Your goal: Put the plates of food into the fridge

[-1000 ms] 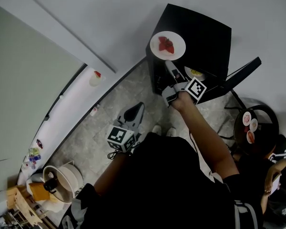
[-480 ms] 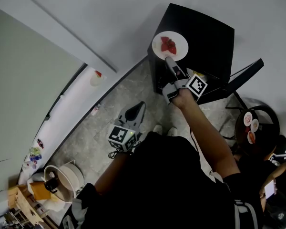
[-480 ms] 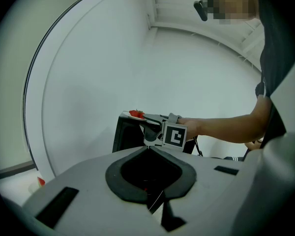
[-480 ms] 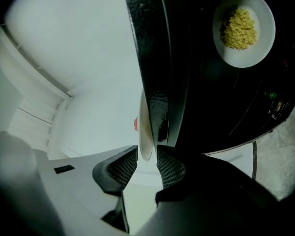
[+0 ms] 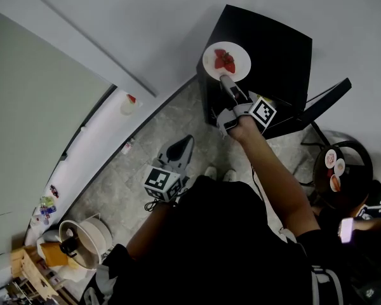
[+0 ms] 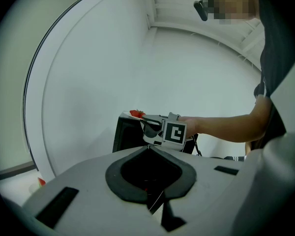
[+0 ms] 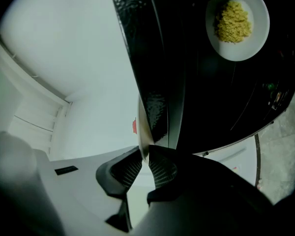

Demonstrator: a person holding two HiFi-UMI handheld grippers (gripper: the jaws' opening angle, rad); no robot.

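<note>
A white plate of red food lies over the front left corner of the black fridge; whether it rests on the top I cannot tell. My right gripper is shut on its near rim, and the right gripper view shows the rim pinched between the ribbed pads. A second plate with yellow food sits inside the fridge. My left gripper hangs low over the floor, shut with nothing in it. From there, the plate and right gripper show ahead.
The fridge door stands open to the right. A dark round table with small plates is at the right edge, with another person beside it. A grey wall runs behind the fridge; kitchen clutter sits at lower left.
The right gripper and the red-food plate shifted slightly right along the fridge top, then held still. The left gripper has barely moved.
</note>
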